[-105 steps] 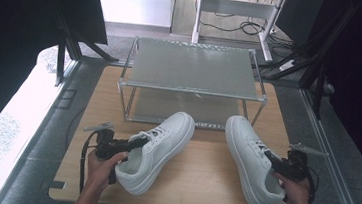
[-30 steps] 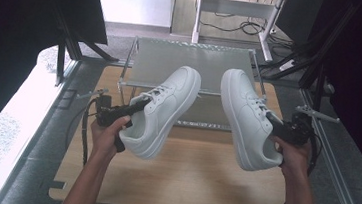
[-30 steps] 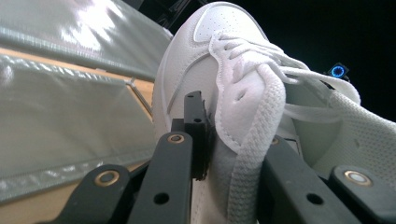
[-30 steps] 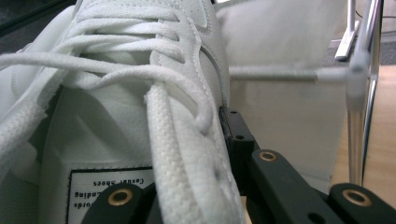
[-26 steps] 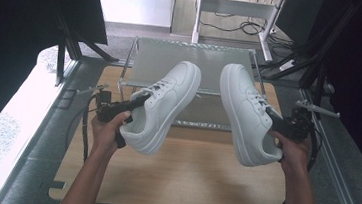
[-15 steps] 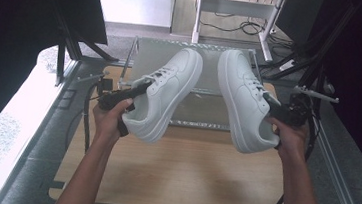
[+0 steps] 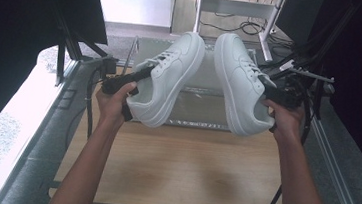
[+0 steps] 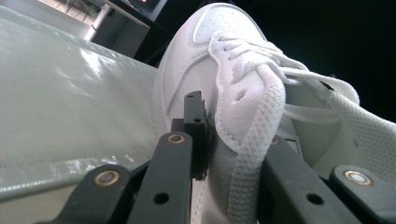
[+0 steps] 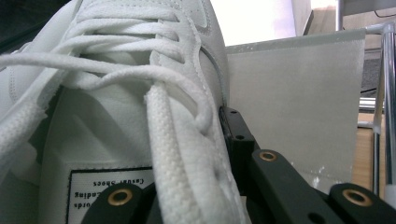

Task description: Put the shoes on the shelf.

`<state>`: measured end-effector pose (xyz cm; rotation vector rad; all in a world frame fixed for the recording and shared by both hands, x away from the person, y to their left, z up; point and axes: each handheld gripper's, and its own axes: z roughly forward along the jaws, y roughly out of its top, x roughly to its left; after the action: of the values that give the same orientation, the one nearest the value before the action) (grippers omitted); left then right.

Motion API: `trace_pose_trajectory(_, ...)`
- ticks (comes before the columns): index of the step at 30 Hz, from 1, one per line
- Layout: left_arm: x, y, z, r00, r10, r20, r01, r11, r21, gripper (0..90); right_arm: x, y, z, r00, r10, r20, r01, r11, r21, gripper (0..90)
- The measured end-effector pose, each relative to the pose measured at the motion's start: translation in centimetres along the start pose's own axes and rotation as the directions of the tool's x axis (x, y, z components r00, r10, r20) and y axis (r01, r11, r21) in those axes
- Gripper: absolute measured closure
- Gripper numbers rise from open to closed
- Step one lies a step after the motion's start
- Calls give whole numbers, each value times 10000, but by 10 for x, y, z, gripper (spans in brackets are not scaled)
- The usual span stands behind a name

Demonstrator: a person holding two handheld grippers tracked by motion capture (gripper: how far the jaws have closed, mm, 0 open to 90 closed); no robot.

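Clearly the step in hand is carrying two white sneakers up to the metal rack (image 7: 197, 91) at the far end of the wooden table (image 7: 177, 167), most likely to set them on its pale top shelf (image 8: 70, 93).

Both shoes hang in the air over the rack's near edge, toes pointing away from the person and well clear of the tabletop. To land them well, each sole should come level before it goes down, since both shoes now lean with their soles turned inward toward each other; bring the toes over the shelf first, then lower the heels.

The left sneaker (image 7: 168, 78) is held by the left gripper (image 7: 139, 75), whose jaws are nearly closed, pinching the side wall of the shoe beside the laces, one jaw inside the opening and one outside. The right sneaker (image 7: 241, 82) sits likewise in the right gripper (image 7: 270, 93), jaws nearly closed on the collar next to the tongue.

A thin, soft wall is all either grip has, so I judge that quick tilts could let a shoe swing; slow wrists help. Loose laces (image 9: 173, 93) may snag on the jaws at release.
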<state>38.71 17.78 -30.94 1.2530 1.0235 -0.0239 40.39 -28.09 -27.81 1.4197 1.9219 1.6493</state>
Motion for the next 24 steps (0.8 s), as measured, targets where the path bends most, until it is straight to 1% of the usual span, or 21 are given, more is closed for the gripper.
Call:
trace_pose_trajectory(1, 0, 3, 2, 10000, -5, -71, 5, 10000, -31, 823, 0, 1, 1, 10000, -15, 22, 15, 10000, -1, 860)
trace_pose_trajectory(3, 1, 5, 3, 9999, -3, -131, 2, 10000, -56, 822, -1, 4, 6, 9999, 118, 58, -118, 9999, 33, 860)
trace_pose_trajectory(6, 2, 9, 6, 9999, -1, -162, 0, 9999, -101, 822, -2, 6, 11, 9997, 193, 114, -194, 9998, 82, 860)
trace_pose_trajectory(10, 5, 15, 9, 9995, -137, -281, 131, 9997, -197, 823, -3, 11, 18, 9990, 241, 374, -245, 9996, 107, 860)
trace_pose_trajectory(13, 8, 22, 13, 9987, -171, -490, 162, 9997, -190, 823, -4, 16, 24, 9979, 357, 533, -364, 9993, 131, 860)
trace_pose_trajectory(15, 9, 27, 17, 9977, -145, -664, 134, 9998, -179, 822, -4, 20, 28, 9971, 352, 677, -364, 9992, 153, 860)
trace_pose_trajectory(16, 9, 29, 18, 9974, -111, -713, 99, 9998, -168, 822, -4, 23, 31, 9963, 348, 791, -362, 9992, 166, 860)
trace_pose_trajectory(19, 11, 35, 23, 9962, -140, -860, 125, 9998, -178, 822, -4, 30, 38, 9948, 398, 935, -420, 9989, 211, 859)
trace_pose_trajectory(24, 14, 44, 33, 9939, -109, -1097, 95, 9999, -132, 822, 0, 42, 51, 9928, 314, 1155, -355, 9988, 335, 859)
